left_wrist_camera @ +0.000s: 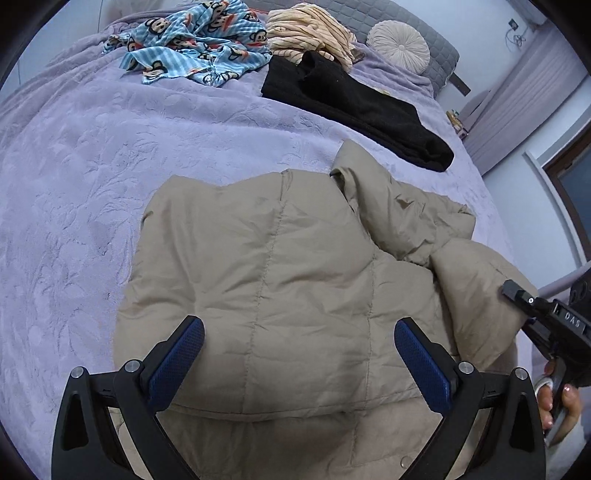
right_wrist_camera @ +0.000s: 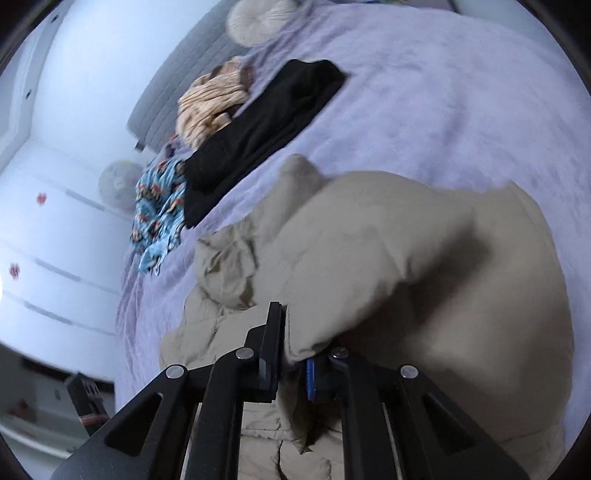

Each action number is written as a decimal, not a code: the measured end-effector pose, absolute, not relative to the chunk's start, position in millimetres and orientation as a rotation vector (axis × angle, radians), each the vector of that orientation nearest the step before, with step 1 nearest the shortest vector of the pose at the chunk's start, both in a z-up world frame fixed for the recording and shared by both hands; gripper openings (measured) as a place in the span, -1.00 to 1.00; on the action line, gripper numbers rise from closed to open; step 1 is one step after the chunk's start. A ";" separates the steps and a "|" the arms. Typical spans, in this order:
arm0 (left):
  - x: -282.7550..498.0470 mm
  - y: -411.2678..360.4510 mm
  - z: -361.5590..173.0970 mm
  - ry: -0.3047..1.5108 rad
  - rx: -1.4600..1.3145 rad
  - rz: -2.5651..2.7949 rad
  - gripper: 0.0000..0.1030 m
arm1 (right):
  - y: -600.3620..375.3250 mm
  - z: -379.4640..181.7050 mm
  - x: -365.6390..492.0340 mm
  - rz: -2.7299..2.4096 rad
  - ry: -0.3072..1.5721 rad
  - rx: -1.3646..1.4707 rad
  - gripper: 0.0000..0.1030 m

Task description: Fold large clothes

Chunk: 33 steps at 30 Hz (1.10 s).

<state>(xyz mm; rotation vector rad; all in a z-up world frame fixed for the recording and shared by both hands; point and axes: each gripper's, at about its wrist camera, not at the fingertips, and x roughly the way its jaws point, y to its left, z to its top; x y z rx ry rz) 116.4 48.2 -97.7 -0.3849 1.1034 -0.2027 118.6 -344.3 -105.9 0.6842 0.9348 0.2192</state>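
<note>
A beige quilted puffer jacket lies on the lilac bedspread, its left side folded over the body. My left gripper hovers open just above the jacket's near part, blue pads wide apart with nothing between them. The right gripper shows at the right edge of the left wrist view, at the jacket's sleeve. In the right wrist view my right gripper is shut on a bulky fold of the jacket, the fabric pinched between the fingers and draped over the right one.
At the far end of the bed lie a black garment, a blue monkey-print garment and a cream striped garment. A round cushion leans on the grey headboard. A person's hand holds the right gripper's handle.
</note>
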 end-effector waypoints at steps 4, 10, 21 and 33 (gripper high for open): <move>115.2 65.5 -96.5 1.100 -0.483 -0.242 1.00 | -248.2 -91.5 129.4 0.402 0.952 0.411 -0.77; 113.4 78.9 -98.7 1.092 -0.635 -0.322 1.00 | -164.5 -127.7 107.4 0.492 1.076 0.088 -0.65; 121.7 61.2 -100.4 1.124 -0.752 -0.469 1.00 | -149.6 -120.4 52.8 0.530 1.061 -0.184 0.53; 154.1 -31.5 -143.4 1.297 -0.607 -0.533 -0.85 | -289.7 -145.0 11.4 0.373 1.220 0.199 -0.51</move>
